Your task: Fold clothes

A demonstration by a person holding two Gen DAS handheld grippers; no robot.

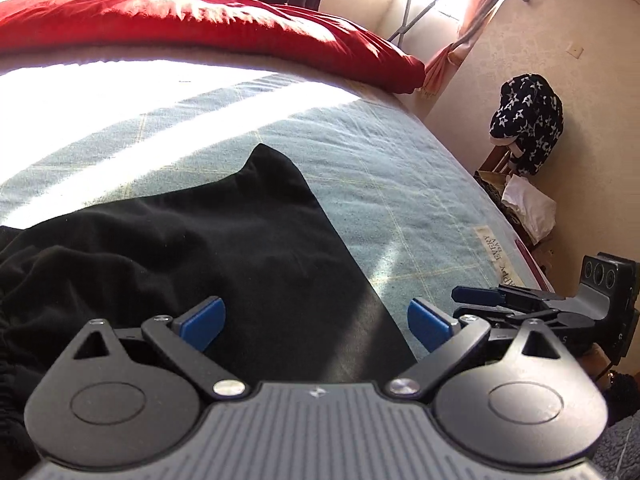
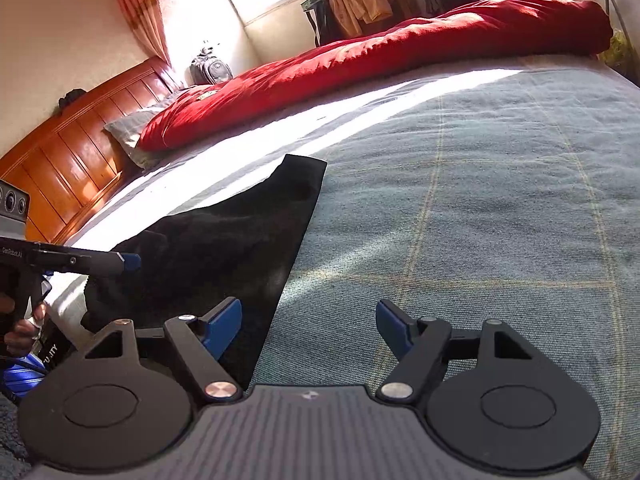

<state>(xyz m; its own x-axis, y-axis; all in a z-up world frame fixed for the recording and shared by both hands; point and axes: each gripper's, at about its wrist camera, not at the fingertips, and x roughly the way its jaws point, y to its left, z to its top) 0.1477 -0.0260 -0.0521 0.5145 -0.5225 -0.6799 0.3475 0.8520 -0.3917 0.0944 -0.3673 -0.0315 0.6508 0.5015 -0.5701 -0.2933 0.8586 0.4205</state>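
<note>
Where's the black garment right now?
The black garment lies spread on the blue-grey bedspread, left of centre in both wrist views, nearer than the red duvet.

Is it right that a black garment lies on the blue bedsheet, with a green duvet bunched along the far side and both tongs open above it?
Not quite: the duvet is red, not green, as the right wrist view shows. The rest holds: the black garment lies on the blue bedsheet, and the left tongs and right tongs are open above it.
</note>
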